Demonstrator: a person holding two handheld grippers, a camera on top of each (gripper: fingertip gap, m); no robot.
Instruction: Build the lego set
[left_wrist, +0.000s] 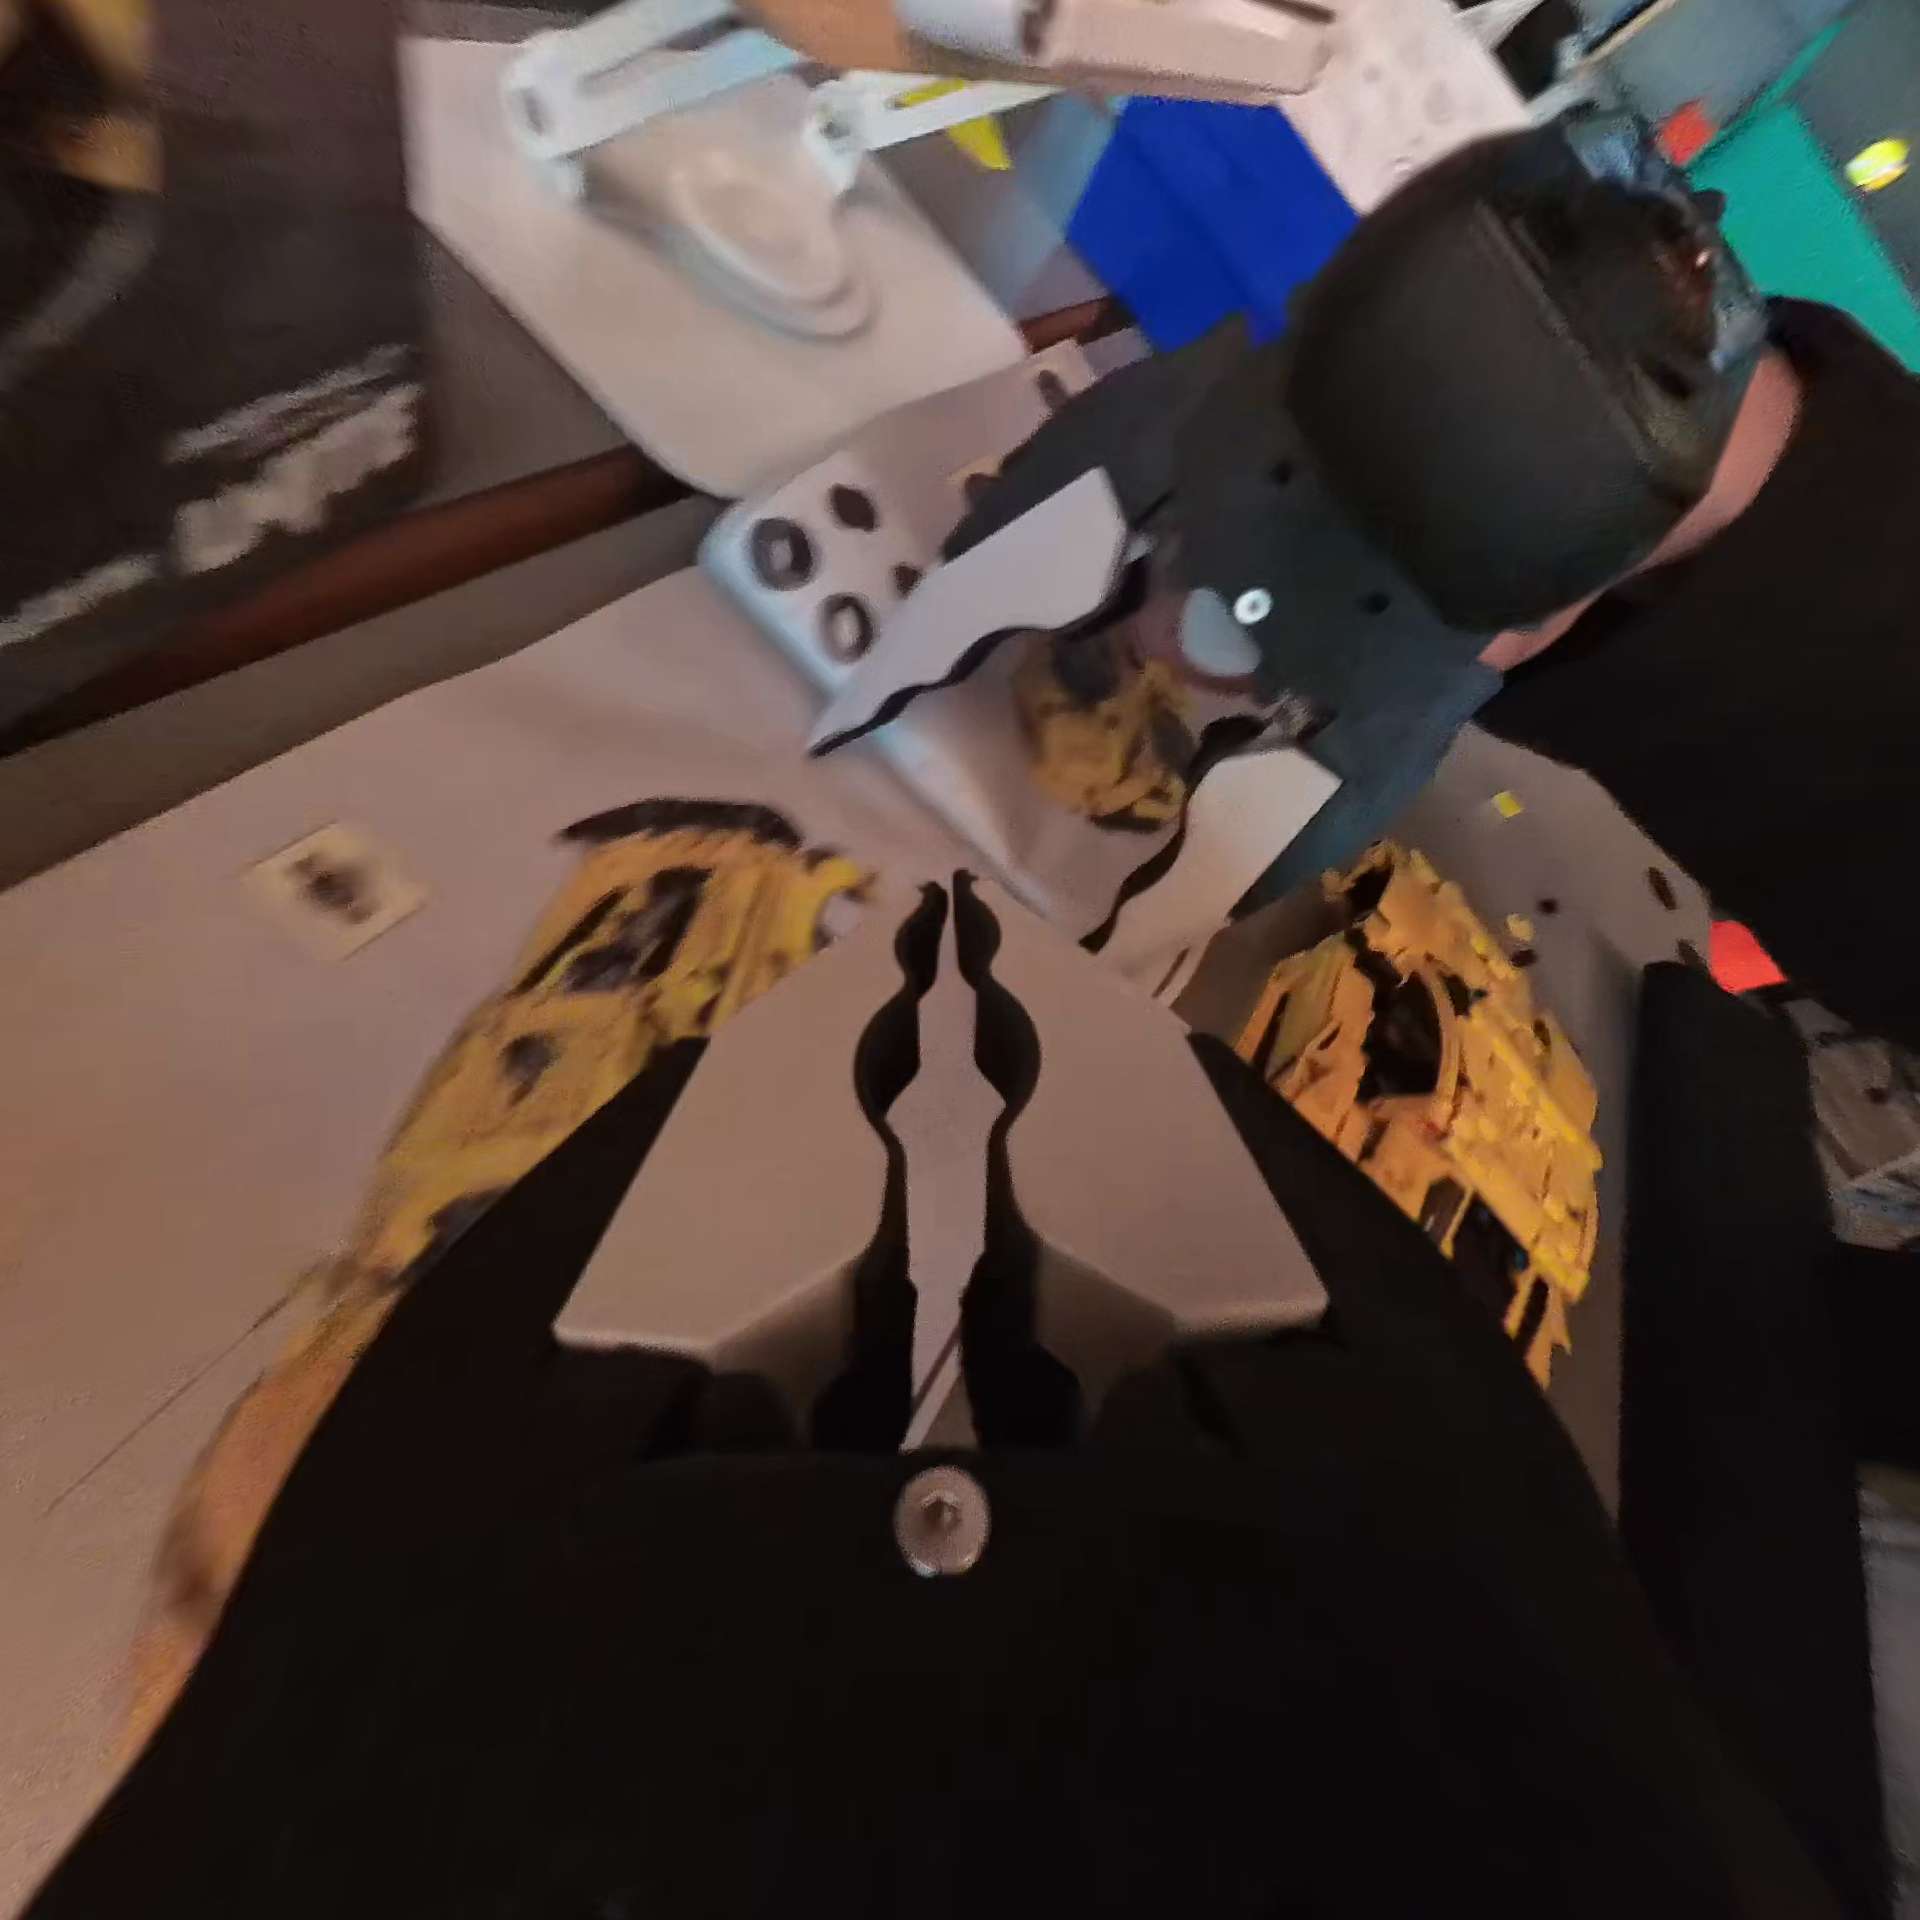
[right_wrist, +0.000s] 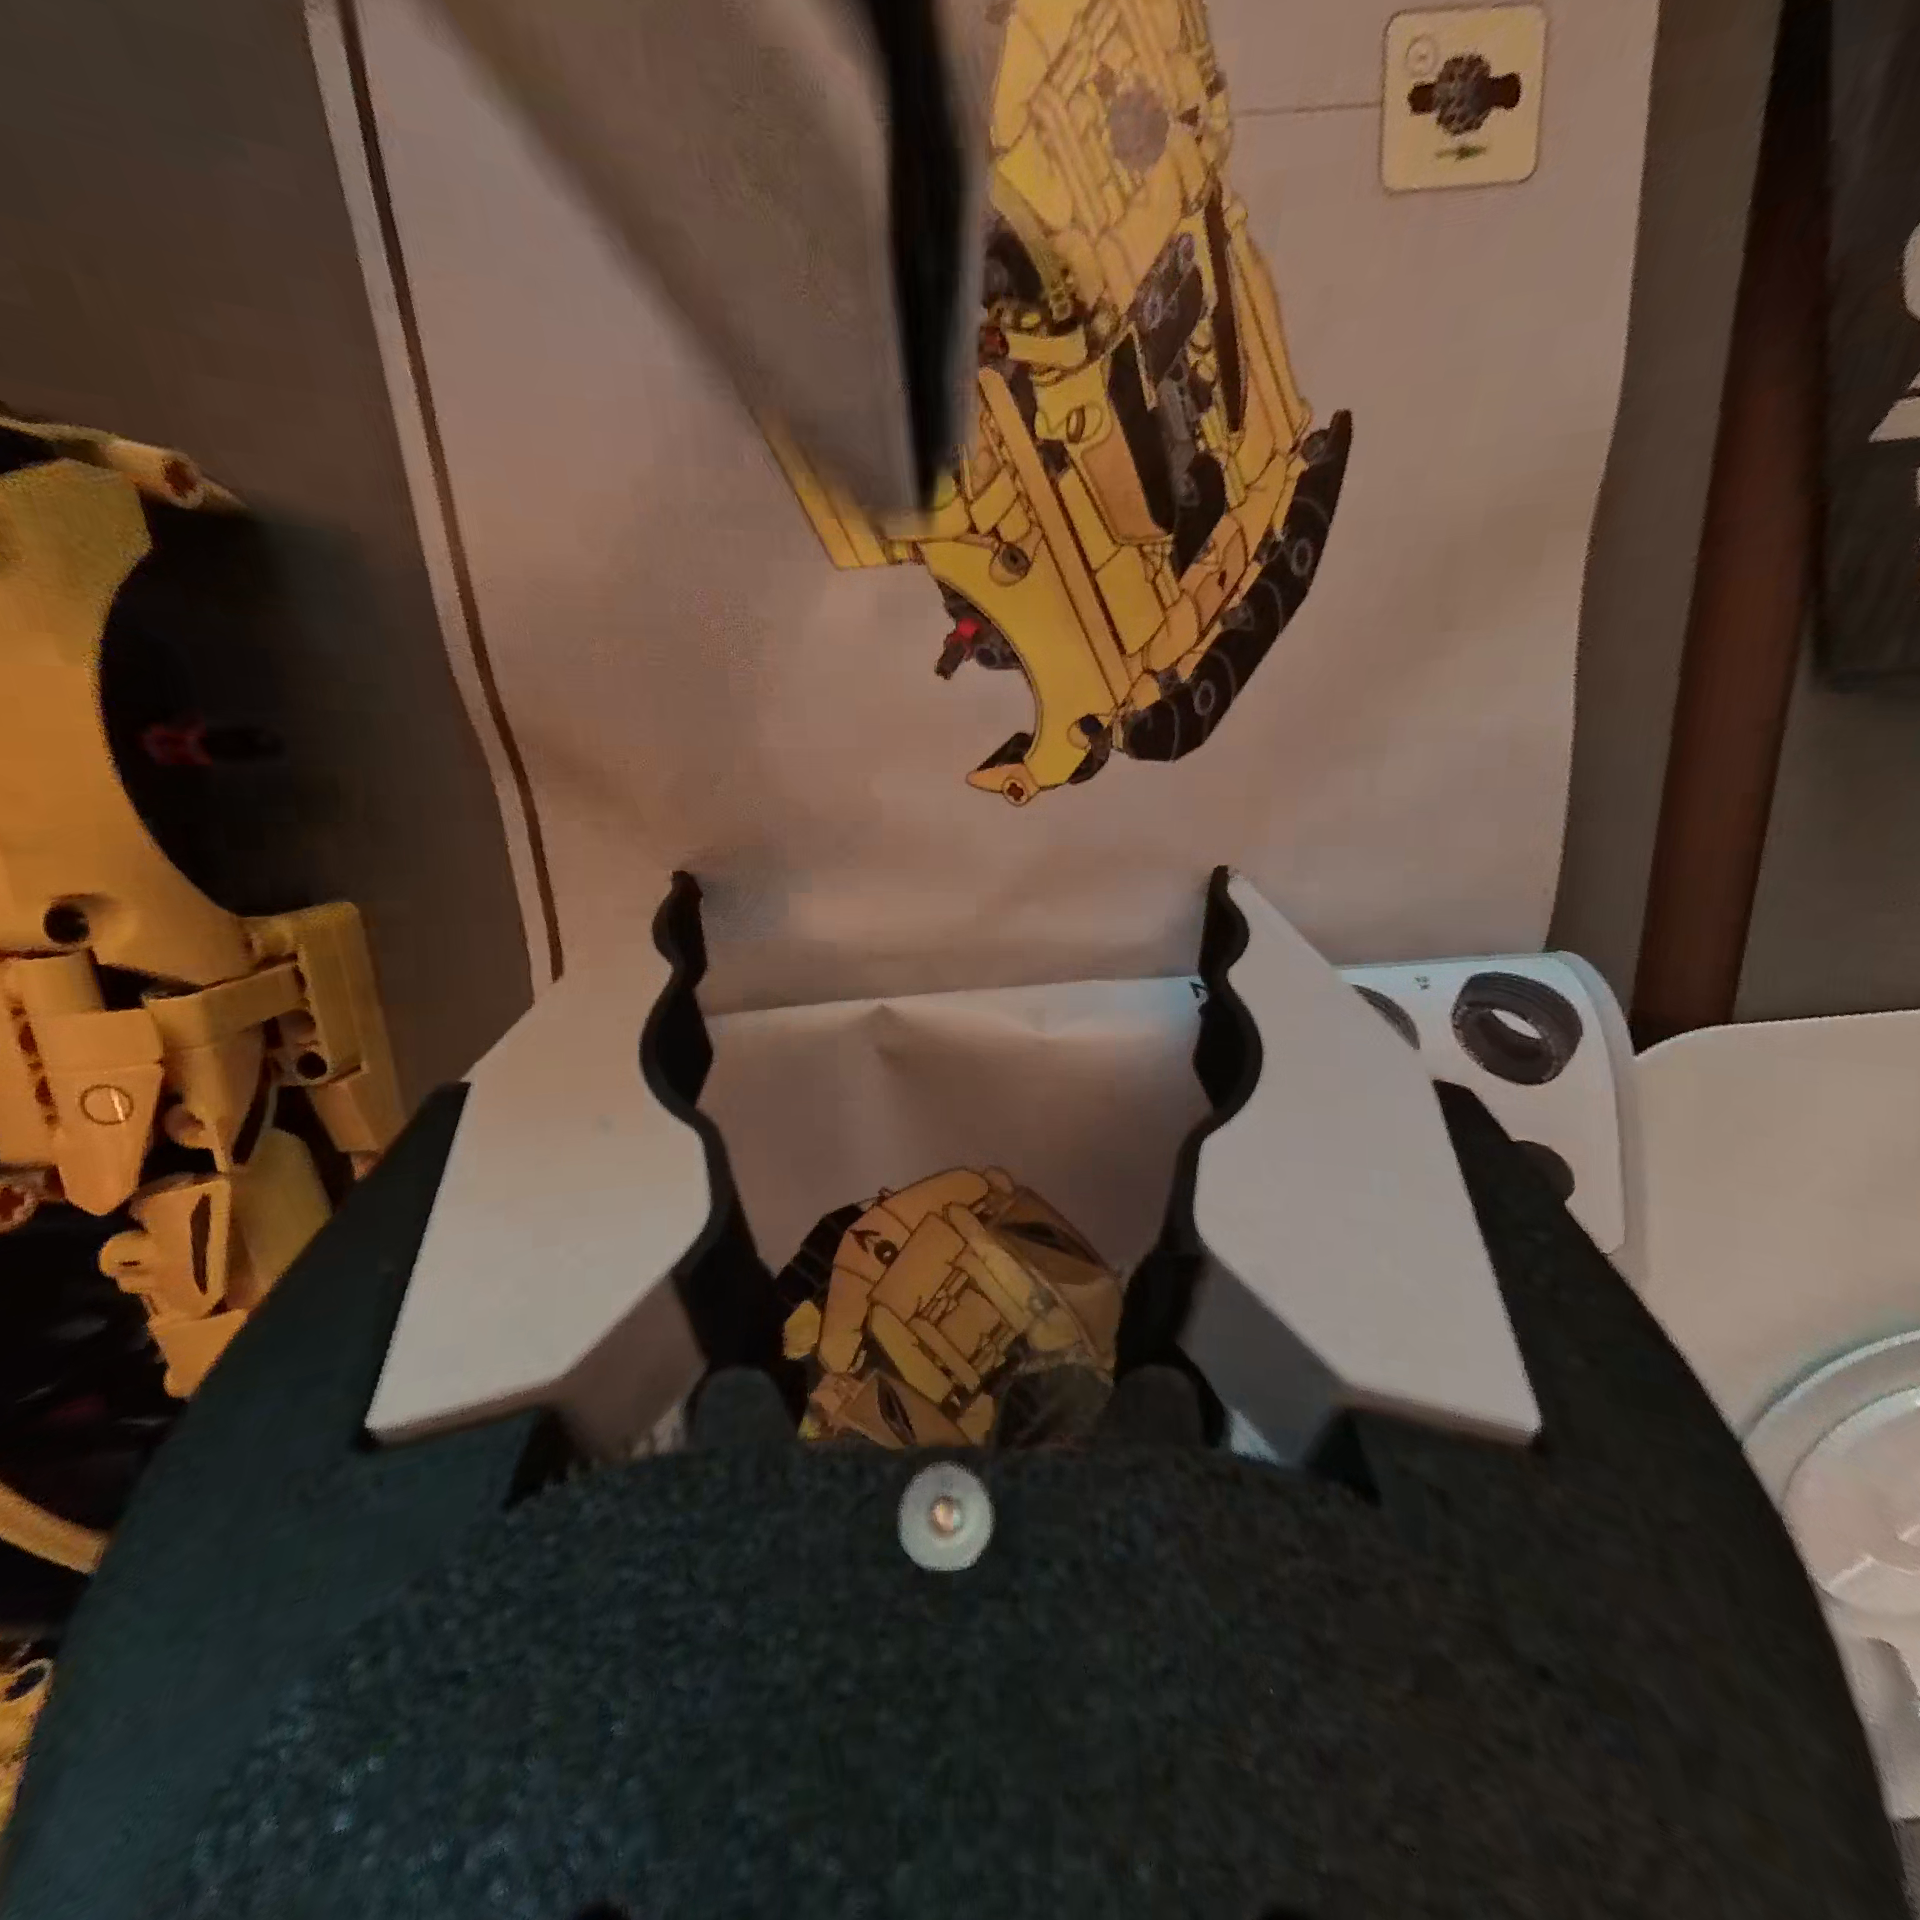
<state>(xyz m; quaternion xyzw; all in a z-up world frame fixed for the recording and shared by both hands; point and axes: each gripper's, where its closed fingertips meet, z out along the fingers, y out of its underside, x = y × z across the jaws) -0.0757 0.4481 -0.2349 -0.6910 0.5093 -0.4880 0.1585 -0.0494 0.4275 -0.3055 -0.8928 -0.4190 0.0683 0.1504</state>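
- Left tool (left_wrist: 950, 896): fingers pressed together at the tips, nothing between them; held above the open instruction booklet (left_wrist: 727, 1143), pointing across the page. The left wrist view is blurred.
- Right tool (right_wrist: 948, 904): fingers spread wide, empty; it hovers over the lower part of the same booklet (right_wrist: 727, 810), with a small printed drawing of the model showing between its fingers.
- Yellow lego model (right_wrist: 135, 987): the partly built set, yellow with black parts; it lies on the worktop (right_wrist: 208, 260) just beside the booklet's edge, to the left of the right tool. In the left wrist view the same model (left_wrist: 1434, 1081) lies ahead and to the right of the left tool.
- Key relation: the model sits between the two tools' sides, outside both grips. The right tool looks nearer, judged from how large the model appears in its view. Its long axis seems to run roughly along that tool's pointing direction, so a sideways shift left would be needed.
- Printed tyre drawings (right_wrist: 1517, 1029): on a page at the right; no loose tyre can be made out.
- A person in dark clothing (left_wrist: 1766, 675) holds the right tool.
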